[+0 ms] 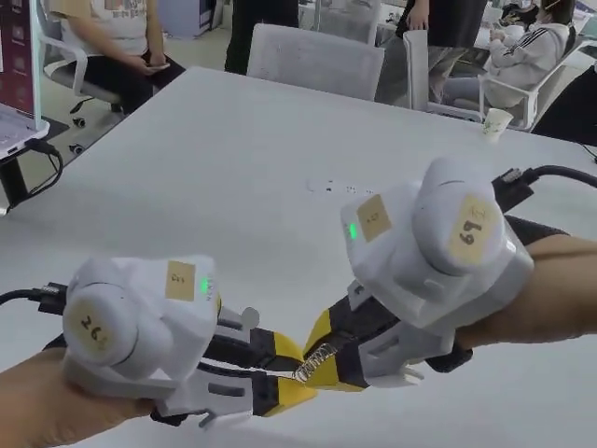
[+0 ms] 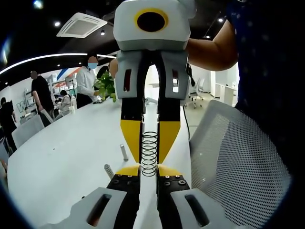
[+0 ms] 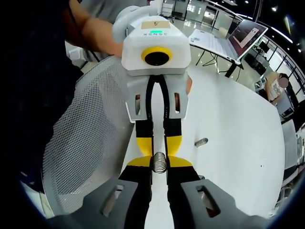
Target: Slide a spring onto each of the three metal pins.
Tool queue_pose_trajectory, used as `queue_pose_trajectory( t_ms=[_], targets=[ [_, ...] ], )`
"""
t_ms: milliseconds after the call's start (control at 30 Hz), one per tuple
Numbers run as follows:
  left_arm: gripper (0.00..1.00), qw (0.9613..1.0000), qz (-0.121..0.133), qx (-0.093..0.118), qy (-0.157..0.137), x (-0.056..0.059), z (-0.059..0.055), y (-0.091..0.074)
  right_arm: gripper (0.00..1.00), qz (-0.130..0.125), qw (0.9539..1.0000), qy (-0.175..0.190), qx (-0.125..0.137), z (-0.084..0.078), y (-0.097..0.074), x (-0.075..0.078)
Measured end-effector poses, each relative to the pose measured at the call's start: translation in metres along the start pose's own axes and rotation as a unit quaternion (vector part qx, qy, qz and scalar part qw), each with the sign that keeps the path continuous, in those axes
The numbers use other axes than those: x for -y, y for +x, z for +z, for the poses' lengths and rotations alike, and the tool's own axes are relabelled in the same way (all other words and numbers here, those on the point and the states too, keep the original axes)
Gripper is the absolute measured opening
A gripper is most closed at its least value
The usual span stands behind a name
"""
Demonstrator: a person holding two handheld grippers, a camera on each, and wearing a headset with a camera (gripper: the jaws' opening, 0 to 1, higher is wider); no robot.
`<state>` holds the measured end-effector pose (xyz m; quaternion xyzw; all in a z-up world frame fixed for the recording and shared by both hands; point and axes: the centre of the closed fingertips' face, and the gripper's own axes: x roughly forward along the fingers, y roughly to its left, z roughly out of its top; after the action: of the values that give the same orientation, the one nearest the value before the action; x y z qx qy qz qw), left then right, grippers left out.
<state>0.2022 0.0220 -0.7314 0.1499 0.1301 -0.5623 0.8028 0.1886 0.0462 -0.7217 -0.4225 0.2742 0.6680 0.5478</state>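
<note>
A small metal spring hangs in the air between my two grippers, which point tip to tip over the near edge of the white table. My left gripper is shut on one end of the spring. My right gripper closes its yellow-tipped fingers on the other end. In the left gripper view a bare metal pin stands upright on the table, and a second pin with a spring on it stands nearer. Whether a pin runs inside the held spring is hidden.
A grey mesh chair stands close behind the grippers at the table's edge. A paper cup sits at the far right of the table. A laptop is at the left. People sit on chairs beyond the far side.
</note>
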Motion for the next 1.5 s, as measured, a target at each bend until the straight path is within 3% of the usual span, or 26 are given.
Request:
queue_pose_trajectory(
  t_ms=[400,567,767,867,1267,1500],
  targets=[
    [0.26,0.9991,0.015,-0.007,-0.038,-0.007,-0.021,-0.017,0.08,-0.008,0.9999,0.006,-0.008,-0.005,-0.005,0.007],
    [0.39,0.9971,0.049,-0.007,-0.058,-0.016,-0.03,-0.035,0.08,-0.016,0.9997,0.015,-0.014,-0.013,-0.009,0.011],
    [0.51,0.9908,0.104,0.0,-0.088,-0.029,-0.042,-0.061,0.08,-0.026,0.9991,0.031,-0.011,-0.02,-0.017,0.018],
    [0.57,0.9882,0.117,0.005,-0.098,-0.031,-0.044,-0.068,0.08,-0.033,0.9987,0.036,-0.015,-0.026,-0.021,0.022],
    [0.71,0.9815,0.152,0.025,-0.114,-0.037,-0.046,-0.074,0.08,-0.062,0.9953,0.071,-0.022,-0.048,-0.043,0.043],
    [0.76,0.9808,0.159,0.018,-0.112,-0.037,-0.051,-0.075,0.08,-0.081,0.992,0.088,-0.041,-0.066,-0.055,0.058]
  ],
)
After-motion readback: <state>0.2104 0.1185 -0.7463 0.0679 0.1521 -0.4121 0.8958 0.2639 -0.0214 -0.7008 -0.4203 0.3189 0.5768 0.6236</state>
